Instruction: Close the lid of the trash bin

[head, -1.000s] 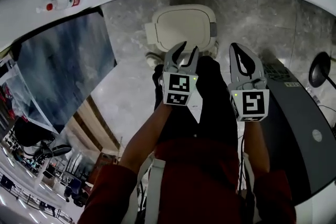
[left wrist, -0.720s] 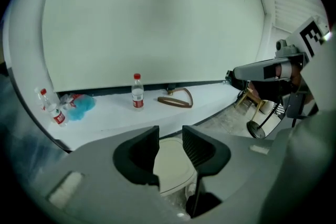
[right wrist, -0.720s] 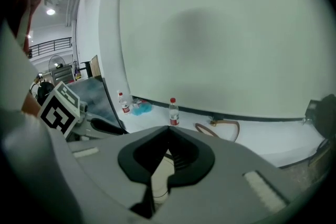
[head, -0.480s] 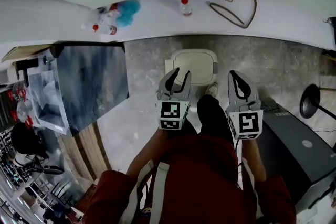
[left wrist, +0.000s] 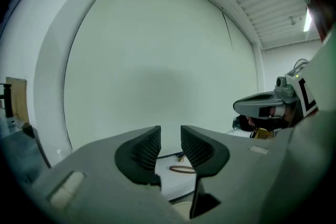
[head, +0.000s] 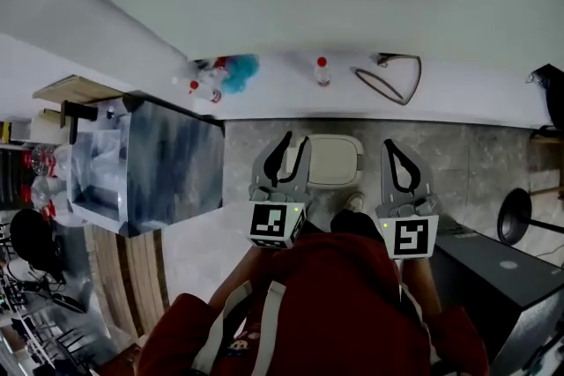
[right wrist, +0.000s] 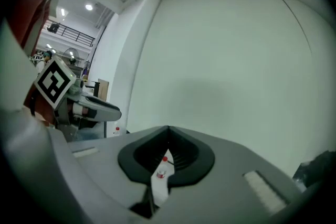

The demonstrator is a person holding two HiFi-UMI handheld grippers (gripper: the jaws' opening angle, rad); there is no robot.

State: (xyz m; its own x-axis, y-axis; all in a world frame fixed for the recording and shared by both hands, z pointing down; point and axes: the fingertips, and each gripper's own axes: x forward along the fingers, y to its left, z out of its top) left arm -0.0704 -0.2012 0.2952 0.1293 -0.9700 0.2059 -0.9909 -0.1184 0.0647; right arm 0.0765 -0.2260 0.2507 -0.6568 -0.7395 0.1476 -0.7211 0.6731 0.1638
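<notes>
The cream-white trash bin (head: 335, 161) stands on the grey floor against the wall, and its lid lies flat on top. Both grippers are held up well above it, pointing at the white wall. My left gripper (head: 297, 140) (left wrist: 170, 140) is open; its jaws have just been closing a little and nothing is between them. My right gripper (head: 390, 145) (right wrist: 168, 129) is shut, tips touching, and empty. Each gripper shows from the side in the other's view: the right gripper (left wrist: 268, 105) and the left gripper (right wrist: 89, 107).
A white ledge (head: 476, 101) along the wall carries bottles (head: 322, 71), a blue duster (head: 236, 70) and a cable loop (head: 392, 77). A steel cabinet (head: 150, 167) stands at the left. At the right are a dark grey box (head: 498, 273) and a black stool (head: 514, 216).
Both grippers have risen a long way and tipped up from the floor toward the wall. The bin now looks smaller and farther below. The left jaws stand a little narrower.
</notes>
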